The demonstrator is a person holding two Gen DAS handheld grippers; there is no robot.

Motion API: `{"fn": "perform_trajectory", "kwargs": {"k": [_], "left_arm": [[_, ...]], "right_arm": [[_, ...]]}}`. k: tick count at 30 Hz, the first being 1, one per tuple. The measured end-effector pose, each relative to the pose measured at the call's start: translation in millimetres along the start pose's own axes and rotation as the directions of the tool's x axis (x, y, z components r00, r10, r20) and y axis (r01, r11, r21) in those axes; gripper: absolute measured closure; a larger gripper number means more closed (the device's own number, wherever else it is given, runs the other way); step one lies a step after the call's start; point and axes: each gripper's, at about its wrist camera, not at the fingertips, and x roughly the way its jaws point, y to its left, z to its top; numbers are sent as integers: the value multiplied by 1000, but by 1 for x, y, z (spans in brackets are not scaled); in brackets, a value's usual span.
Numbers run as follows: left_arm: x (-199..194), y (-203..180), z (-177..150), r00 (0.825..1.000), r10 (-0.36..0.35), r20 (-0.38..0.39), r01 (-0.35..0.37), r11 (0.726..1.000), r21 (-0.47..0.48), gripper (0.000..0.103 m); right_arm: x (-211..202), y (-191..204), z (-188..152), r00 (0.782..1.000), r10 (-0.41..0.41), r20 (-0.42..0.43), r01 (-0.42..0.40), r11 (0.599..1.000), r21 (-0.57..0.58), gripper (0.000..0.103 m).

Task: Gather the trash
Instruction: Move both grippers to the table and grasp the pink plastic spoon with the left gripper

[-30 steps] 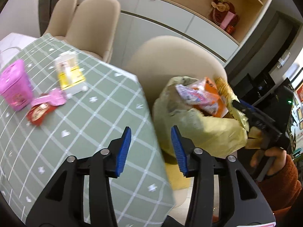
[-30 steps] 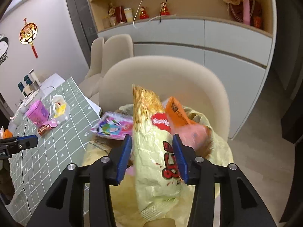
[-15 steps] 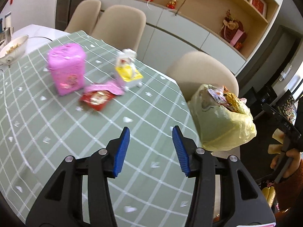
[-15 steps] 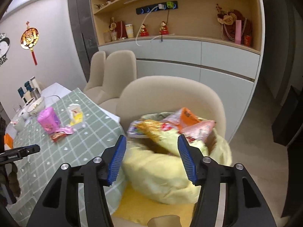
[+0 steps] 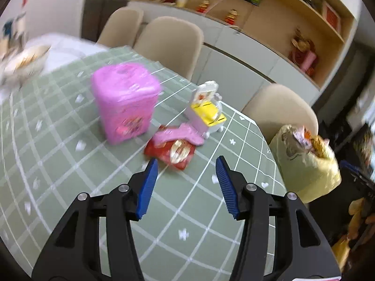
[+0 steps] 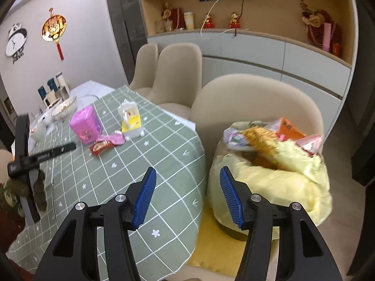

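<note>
My left gripper (image 5: 185,164) hovers over the green checked tablecloth (image 5: 70,175), its jaws opening with nothing between them. Just beyond its tips lies a red wrapper (image 5: 170,151), with a pink wrapper (image 5: 180,135) overlapping it. A pink box (image 5: 126,107) and a white-and-yellow carton (image 5: 206,110) stand behind them. My right gripper (image 6: 187,171) is open and empty, level with the table's edge (image 6: 196,154). To its right a yellow trash bag (image 6: 269,182) stuffed with snack wrappers (image 6: 257,140) sits on a beige chair. The red wrapper (image 6: 102,146) is far to the left in this view.
Beige chairs (image 6: 180,70) line the table's far side. A bowl (image 6: 64,110) and small containers stand at the table's far end. A yellow cushion (image 6: 211,245) lies under the bag. Cabinets and shelves (image 6: 257,46) fill the back wall.
My left gripper swung from the bag to over the table, nearing the red wrapper, jaws wider. My right gripper let go of a yellow snack packet into the bag and drew back.
</note>
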Motion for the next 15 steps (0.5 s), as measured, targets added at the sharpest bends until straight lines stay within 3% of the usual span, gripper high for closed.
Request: {"fn": "perform_trajectory", "kwargs": {"k": [3,7,11,14,15], "left_arm": [[23,-19,12,1000,25,0,-24,985,174,54],[64,-38,25,997,53,-58,-28,930,367,54],[105,-38,35,985,98,-143,-29,905,425,54],[121,-32,35,974,101,-205,-11,917,400,54],[125,-27,34,968,88,-237,4,932,363,54]], "right_arm": [[13,-3,-4,998,48,-35,-47,998,34,49],[26,-3,-8,996,67,-55,-65,997,37,49],[40,-3,-12,993,91,-79,-89,995,34,49],[50,-2,-14,992,89,-88,-88,996,24,49],[54,-1,-14,992,89,-93,-87,996,21,49]]}}
